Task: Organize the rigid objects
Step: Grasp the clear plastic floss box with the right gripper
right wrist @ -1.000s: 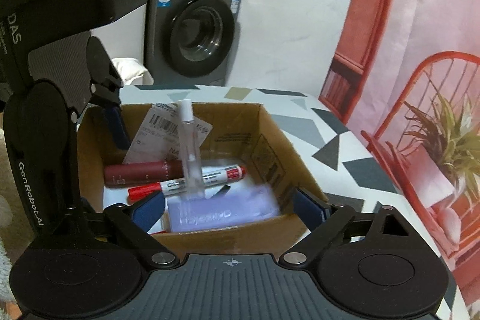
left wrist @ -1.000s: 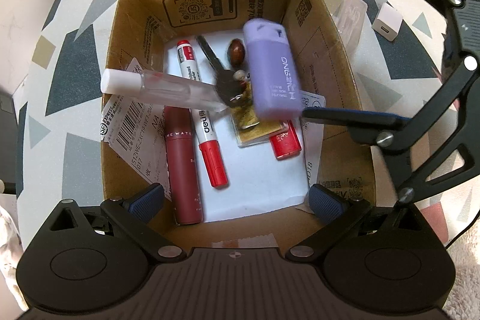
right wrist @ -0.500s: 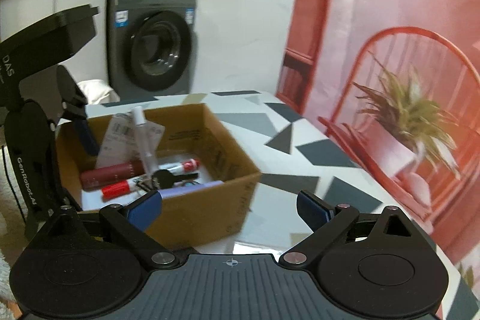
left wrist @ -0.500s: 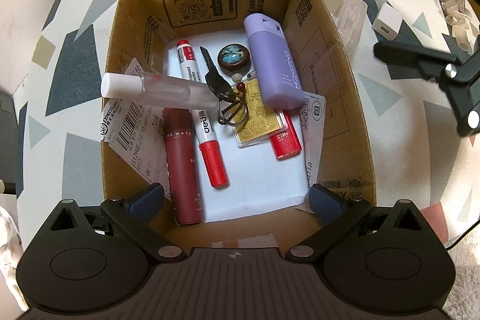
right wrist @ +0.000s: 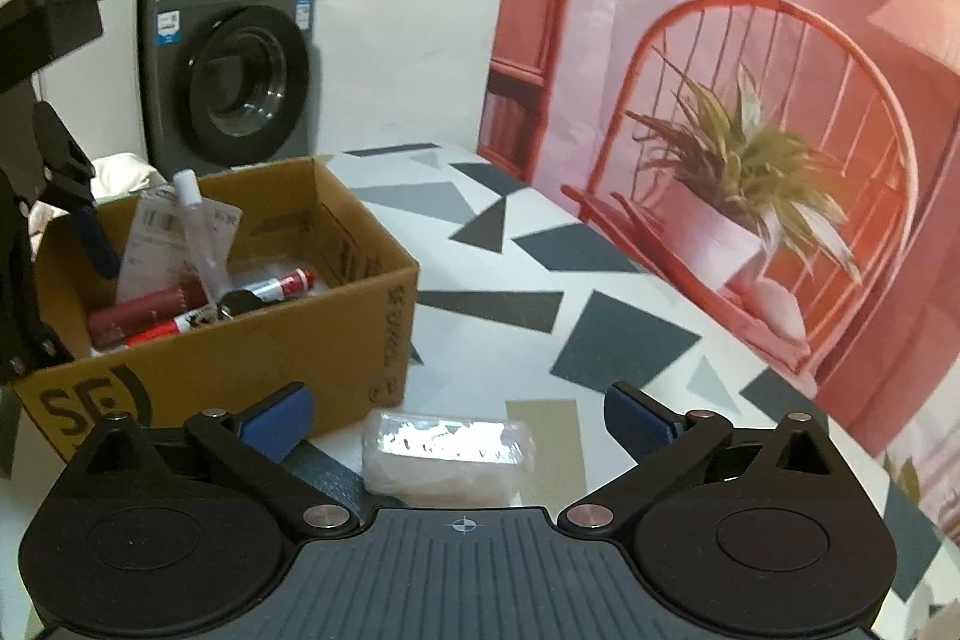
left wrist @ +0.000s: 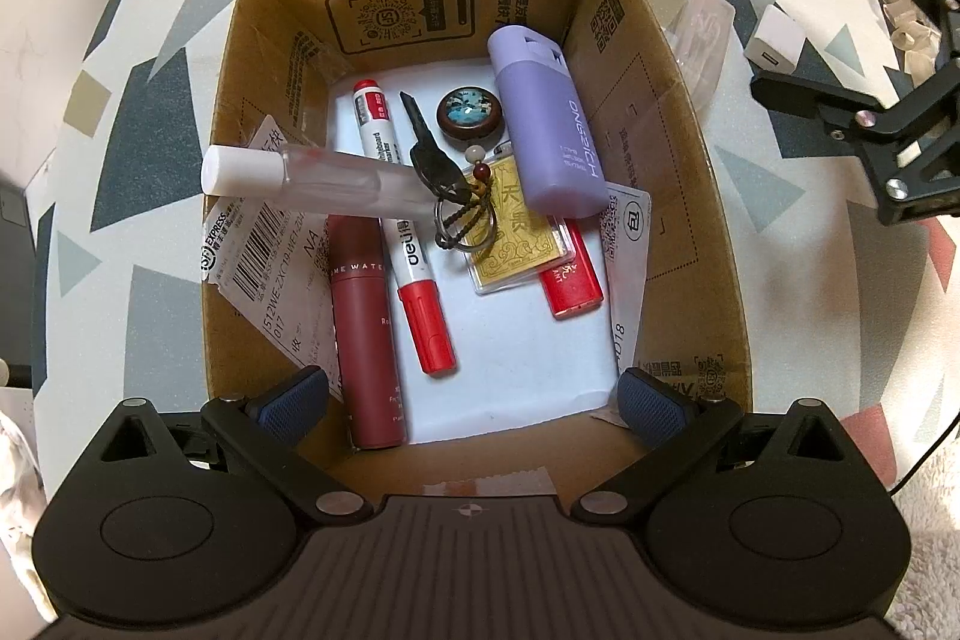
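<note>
With the purple case [left wrist: 545, 124] already lying in the cardboard box [left wrist: 672, 172], the right gripper [right wrist: 456, 421], jaws just opened wide and empty, faced a clear plastic case [right wrist: 447, 451] on the counter beside the box, probably next to grasp.

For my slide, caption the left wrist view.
Left gripper hovers open over a cardboard box of markers, keys and a purple case.

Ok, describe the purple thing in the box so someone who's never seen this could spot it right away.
Look inside the open cardboard box on the patterned table. Toward its far right corner, beside a small round charm, lies the lilac flip-top case, its lower end resting on a gold card. It is the only purple item there, blocky and rounded, unlike the slim red markers and clear tube around it.
</note>
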Demonstrator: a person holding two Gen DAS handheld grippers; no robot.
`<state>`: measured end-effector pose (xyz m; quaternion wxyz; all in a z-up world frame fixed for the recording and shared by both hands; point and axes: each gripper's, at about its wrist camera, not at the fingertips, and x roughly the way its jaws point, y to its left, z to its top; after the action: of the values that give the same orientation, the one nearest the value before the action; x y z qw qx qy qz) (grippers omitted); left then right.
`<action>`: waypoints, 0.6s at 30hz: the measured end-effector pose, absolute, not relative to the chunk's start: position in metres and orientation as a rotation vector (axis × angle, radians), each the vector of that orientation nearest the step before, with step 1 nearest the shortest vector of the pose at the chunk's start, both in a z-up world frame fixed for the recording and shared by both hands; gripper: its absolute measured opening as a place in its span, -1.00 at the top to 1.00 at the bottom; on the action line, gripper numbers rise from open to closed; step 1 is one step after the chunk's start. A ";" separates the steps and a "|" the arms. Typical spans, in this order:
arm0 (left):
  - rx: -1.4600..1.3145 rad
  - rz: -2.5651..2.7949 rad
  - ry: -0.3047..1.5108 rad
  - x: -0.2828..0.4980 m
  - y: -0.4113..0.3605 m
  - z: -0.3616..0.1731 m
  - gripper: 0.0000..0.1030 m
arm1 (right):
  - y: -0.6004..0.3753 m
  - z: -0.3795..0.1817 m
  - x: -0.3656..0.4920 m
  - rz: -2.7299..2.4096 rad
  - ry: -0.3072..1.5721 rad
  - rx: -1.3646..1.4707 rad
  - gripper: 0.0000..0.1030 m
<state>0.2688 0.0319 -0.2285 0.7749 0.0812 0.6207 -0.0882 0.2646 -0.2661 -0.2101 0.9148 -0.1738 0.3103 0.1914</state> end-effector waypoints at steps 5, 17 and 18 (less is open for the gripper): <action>0.176 -0.191 1.344 0.268 0.032 -0.229 -1.00 | -0.267 -0.225 0.269 0.372 0.670 -0.353 -0.99; 0.176 -0.191 1.344 0.269 0.033 -0.229 -1.00 | -0.249 -0.258 0.279 0.341 0.681 -0.314 -0.94; 0.176 -0.192 1.343 0.269 0.033 -0.229 -1.00 | -0.247 -0.260 0.279 0.341 0.683 -0.321 -0.92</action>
<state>0.2686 0.0327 -0.2287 0.7749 0.0812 0.6205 -0.0885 0.2790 -0.2468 -0.2604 0.9156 -0.1558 0.3316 0.1656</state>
